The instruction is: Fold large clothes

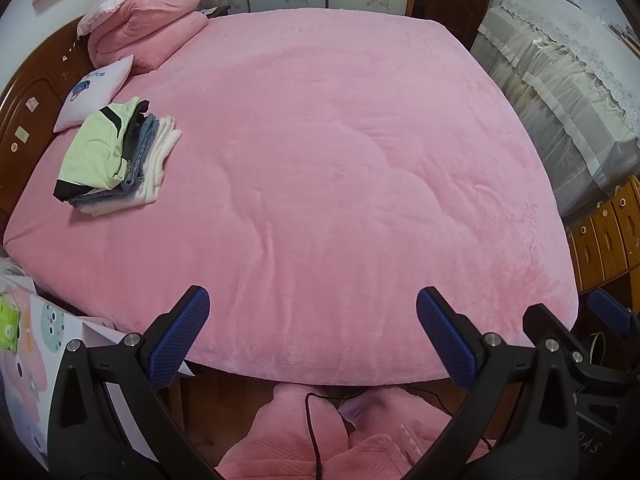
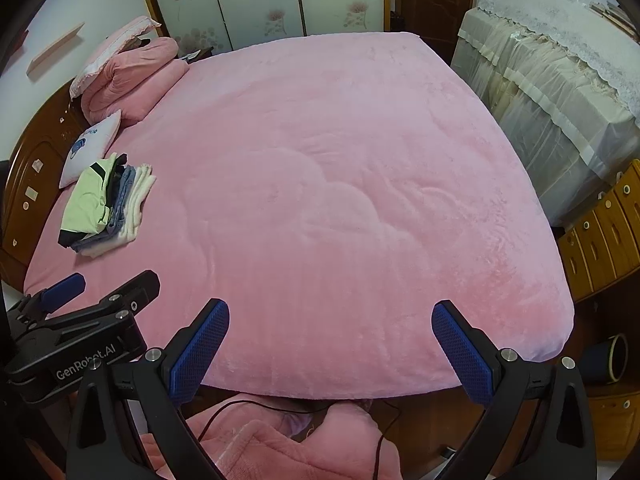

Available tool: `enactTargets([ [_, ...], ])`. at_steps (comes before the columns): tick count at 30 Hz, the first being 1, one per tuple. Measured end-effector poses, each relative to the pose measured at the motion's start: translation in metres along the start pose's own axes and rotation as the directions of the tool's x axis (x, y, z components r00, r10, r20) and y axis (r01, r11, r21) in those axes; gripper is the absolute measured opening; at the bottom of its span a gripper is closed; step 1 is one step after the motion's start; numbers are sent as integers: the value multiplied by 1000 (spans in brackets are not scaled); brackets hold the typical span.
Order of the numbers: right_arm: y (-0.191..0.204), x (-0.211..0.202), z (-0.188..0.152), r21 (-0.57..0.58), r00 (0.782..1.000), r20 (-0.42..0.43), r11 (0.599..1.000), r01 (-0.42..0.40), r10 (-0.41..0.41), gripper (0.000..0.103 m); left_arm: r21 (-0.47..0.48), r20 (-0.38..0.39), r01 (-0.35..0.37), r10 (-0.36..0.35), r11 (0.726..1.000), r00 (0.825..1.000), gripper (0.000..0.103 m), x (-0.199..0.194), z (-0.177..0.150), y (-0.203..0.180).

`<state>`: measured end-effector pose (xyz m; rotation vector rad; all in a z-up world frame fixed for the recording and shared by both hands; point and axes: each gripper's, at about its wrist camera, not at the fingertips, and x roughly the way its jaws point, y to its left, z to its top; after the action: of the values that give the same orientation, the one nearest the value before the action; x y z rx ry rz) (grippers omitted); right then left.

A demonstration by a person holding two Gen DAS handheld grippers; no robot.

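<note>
On the bed: we see a folded clothes pile (image 1: 116,156), soft and floppy.
Claws: our left claw (image 1: 313,334) and right claw (image 2: 330,346) gape wide, empty.
Grab spot: we pinch edges.

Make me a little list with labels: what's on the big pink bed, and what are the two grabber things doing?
bed: pink fleece cover, spread flat
folded stack: pile of folded clothes at the bed's left side, light green garment on top, denim and white pieces under it
pillows: small white cushion and pink folded quilt by the headboard
left hand-held gripper: open, nothing between the fingers
right hand-held gripper: open, nothing between the fingers
below the bed edge: pink quilted fabric, a dark cable across it
</note>
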<state>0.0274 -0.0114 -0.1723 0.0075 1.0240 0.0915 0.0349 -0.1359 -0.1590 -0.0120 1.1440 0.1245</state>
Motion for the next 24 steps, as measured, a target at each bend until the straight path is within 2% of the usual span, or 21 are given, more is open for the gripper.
enactTargets([
  [12, -5, -8, 2, 22, 1000, 5, 1000, 11, -12, 102, 12, 48, -23, 22, 1000, 999, 102, -9, 3, -13],
  [24, 3, -13, -7, 40, 1000, 9, 999, 28, -28, 102, 6, 50, -16, 16, 1000, 999, 102, -12, 5, -15],
])
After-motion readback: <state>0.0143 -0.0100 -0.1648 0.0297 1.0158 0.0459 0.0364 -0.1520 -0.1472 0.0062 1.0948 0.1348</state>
